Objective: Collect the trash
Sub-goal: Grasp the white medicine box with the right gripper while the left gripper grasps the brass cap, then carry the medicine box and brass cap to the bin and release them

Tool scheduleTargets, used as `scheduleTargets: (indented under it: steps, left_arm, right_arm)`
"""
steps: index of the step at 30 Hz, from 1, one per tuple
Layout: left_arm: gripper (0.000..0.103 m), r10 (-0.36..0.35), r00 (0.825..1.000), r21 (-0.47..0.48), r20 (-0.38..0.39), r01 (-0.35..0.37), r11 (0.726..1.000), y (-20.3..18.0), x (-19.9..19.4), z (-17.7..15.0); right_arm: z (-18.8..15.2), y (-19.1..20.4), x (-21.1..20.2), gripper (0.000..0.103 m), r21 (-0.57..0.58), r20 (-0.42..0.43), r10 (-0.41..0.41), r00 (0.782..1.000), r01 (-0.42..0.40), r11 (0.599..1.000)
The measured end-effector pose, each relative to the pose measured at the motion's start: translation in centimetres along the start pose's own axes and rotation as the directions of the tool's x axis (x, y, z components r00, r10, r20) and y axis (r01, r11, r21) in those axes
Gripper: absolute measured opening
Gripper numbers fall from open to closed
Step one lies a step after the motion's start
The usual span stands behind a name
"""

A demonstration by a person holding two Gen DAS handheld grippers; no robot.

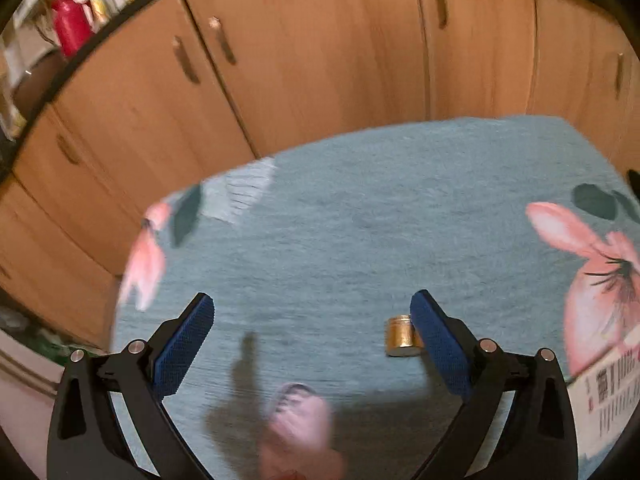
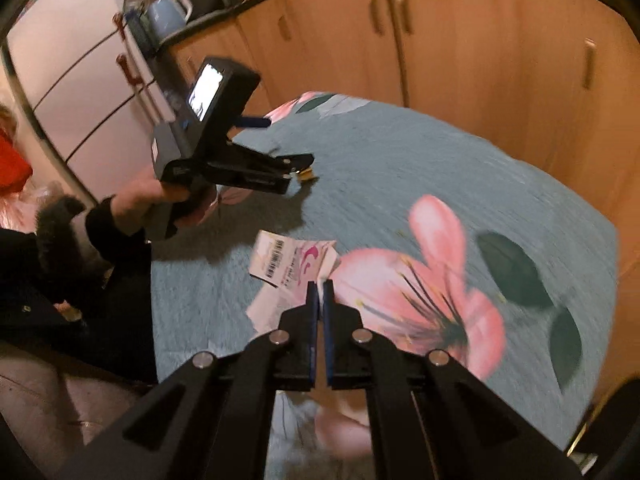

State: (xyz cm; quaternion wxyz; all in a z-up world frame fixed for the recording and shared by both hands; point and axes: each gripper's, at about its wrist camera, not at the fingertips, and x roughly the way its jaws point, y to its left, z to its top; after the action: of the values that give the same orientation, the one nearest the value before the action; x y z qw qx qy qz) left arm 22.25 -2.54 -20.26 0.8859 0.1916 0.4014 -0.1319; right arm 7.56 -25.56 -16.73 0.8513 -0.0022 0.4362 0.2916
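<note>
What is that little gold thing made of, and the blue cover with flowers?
The gold cap looks like shiny metal, or maybe metal-coated plastic: it gleams. The cover looks like soft, fuzzy fabric: its surface is matte and nappy, with printed flowers.

The middle of the blue flowered table lies bare and open to reach, up to its far edge. Wooden cupboards wall off that far edge, across the top of the frame. A small gold can stands lower right, touching the left tool's wide-open right finger. Paper lies at centre, just beyond the shut right tool.
</note>
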Motion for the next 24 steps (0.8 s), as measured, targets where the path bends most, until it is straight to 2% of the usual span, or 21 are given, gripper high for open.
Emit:
scheduleTargets:
  steps: [2,6,8,9,10,11,13,18,21,24]
  left_arm:
    - [0.091,0.002,1.0,0.015,0.01,-0.002,1.0,-0.4,-0.2,-0.2]
    - [0.092,-0.052,0.998,0.032,0.024,0.052,0.998,-1.0,-0.7,-0.8]
    - [0.082,-0.085,0.996,0.028,0.014,0.085,0.996,-1.4,-0.4,-1.1]
    - [0.063,-0.095,0.995,0.023,0.006,0.095,0.995,-1.5,-0.1,-1.3]
    - [0.035,-0.101,0.995,0.012,-0.004,0.101,0.995,-1.7,0.3,-1.4]
    - [0.022,-0.108,0.994,-0.004,-0.011,0.108,0.994,-1.6,0.7,-1.4]
    - [0.019,-0.146,0.989,-0.042,-0.012,0.146,0.988,-1.2,0.9,-1.3]
    - [0.019,-0.169,0.986,-0.069,-0.009,0.168,0.983,-0.9,0.7,-1.5]
    - [0.019,-0.219,0.976,-0.145,0.003,0.217,0.965,0.1,0.2,-1.7]
    - [0.019,-0.22,0.975,-0.161,0.017,0.22,0.962,0.1,-0.5,-1.1]
  right_arm:
    - [-0.8,-0.5,-0.6,0.004,0.028,0.016,-0.008,1.0,0.007,1.0]
    - [-1.9,-1.1,-1.2,0.004,0.061,0.038,-0.01,0.999,0.008,0.998]
    - [-2.3,-1.4,-1.3,0.004,0.075,0.051,-0.005,0.999,0.001,0.997]
    - [-2.4,-1.6,-1.2,0.004,0.081,0.058,0.001,0.998,-0.006,0.997]
    - [-2.4,-1.7,-1.3,0.004,0.088,0.068,0.004,0.998,-0.01,0.996]
    - [-2.5,-1.8,-1.5,0.004,0.096,0.076,0.007,0.997,-0.014,0.995]
    - [-3.0,-2.1,-1.9,0.004,0.116,0.09,0.007,0.996,-0.018,0.993]
    - [-3.6,-2.7,-2.5,0.004,0.14,0.109,-0.01,0.994,-0.006,0.99]
    - [-3.8,-3.0,-2.9,0.004,0.148,0.121,-0.025,0.992,0.007,0.989]
    - [-4.4,-3.6,-3.9,0.004,0.168,0.135,-0.053,0.989,0.03,0.985]
